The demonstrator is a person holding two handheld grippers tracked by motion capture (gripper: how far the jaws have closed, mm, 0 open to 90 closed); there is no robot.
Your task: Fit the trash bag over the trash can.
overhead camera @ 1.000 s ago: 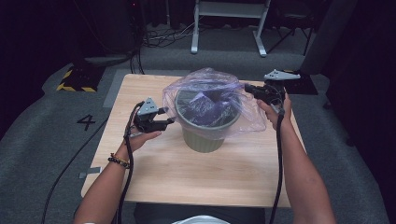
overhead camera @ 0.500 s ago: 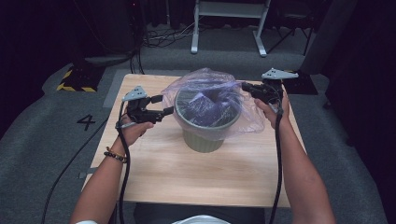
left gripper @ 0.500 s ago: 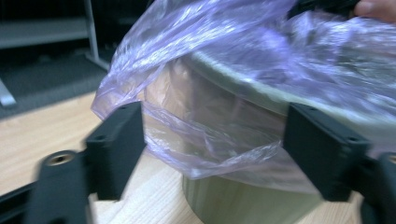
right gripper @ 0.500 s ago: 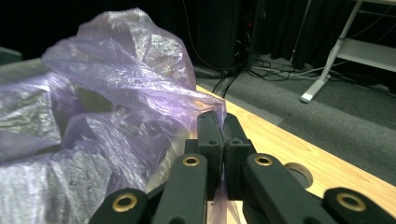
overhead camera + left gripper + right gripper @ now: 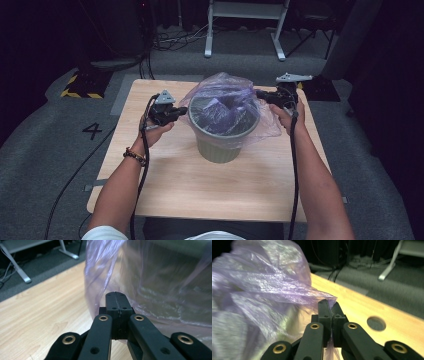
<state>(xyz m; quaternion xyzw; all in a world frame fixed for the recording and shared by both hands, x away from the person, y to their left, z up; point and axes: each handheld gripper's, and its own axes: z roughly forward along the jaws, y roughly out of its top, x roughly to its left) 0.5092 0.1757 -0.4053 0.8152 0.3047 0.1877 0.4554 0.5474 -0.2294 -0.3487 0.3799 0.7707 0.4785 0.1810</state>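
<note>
While right tongs [image 5: 329, 308] clamp the bag [image 5: 227, 102], left tongs [image 5: 116, 300] sit together beside it

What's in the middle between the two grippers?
In the high view, a green bin lined with a purple bag sits between the left gripper and right gripper.

Both grippers [image 5: 182, 111] [image 5: 260, 94]: black, grey triangular top plate, black trailing cable. Jaws are black linkage arms with brass-ringed pivots and small screw holes. Person: beaded bracelet [image 5: 135, 156] on left wrist, white sleeve [image 5: 102, 233].
</note>
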